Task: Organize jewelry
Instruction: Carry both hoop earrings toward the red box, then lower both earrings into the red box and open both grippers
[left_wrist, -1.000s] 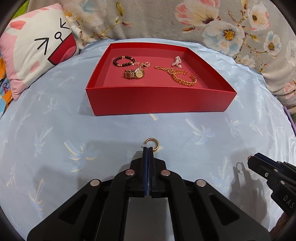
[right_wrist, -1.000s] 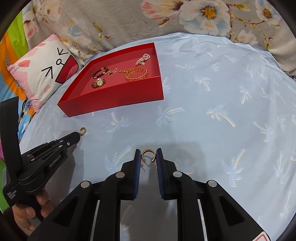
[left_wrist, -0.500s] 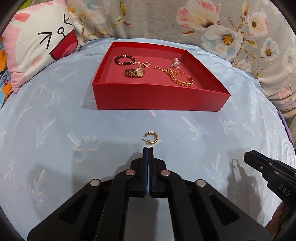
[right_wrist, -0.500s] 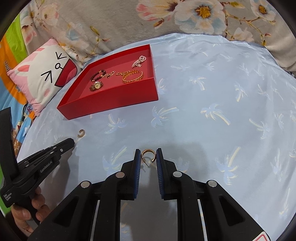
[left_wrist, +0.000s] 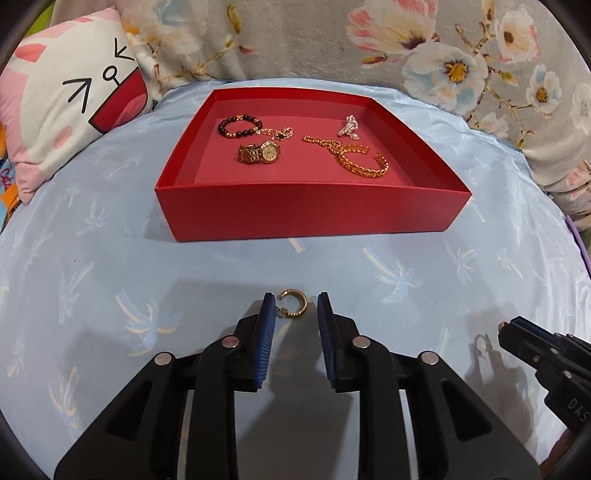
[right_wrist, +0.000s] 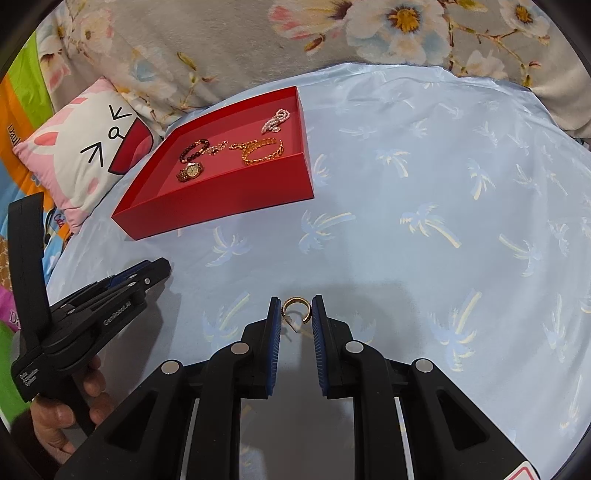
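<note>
A gold hoop earring (left_wrist: 303, 305) lies on the light blue sheet (left_wrist: 110, 280) between the fingertips of my left gripper (left_wrist: 295, 302). Its jaws are opening and the pads do not press on the hoop. My right gripper (right_wrist: 296, 306) is shut on a second gold hoop earring (right_wrist: 295, 300), held just above the sheet, where it casts a shadow. The red tray (left_wrist: 314, 210) stands beyond, holding a dark bead bracelet (left_wrist: 240, 125), a gold watch (left_wrist: 260, 153), a gold chain bracelet (left_wrist: 364, 162) and a pearl piece (left_wrist: 349, 125). The right gripper (left_wrist: 504, 328) shows at the lower right of the left wrist view.
A pink and white cartoon cushion (left_wrist: 70, 92) lies left of the tray. A grey floral blanket (left_wrist: 369, 44) bounds the sheet at the back. In the right wrist view a hand (right_wrist: 66, 410) holds the left gripper (right_wrist: 162, 267) at the left. Bare sheet stretches right of the tray.
My left gripper was shut just behind the loose earring; now it has moved up to it and its jaws stand apart on either side. The right gripper keeps its earring, unmoved.
</note>
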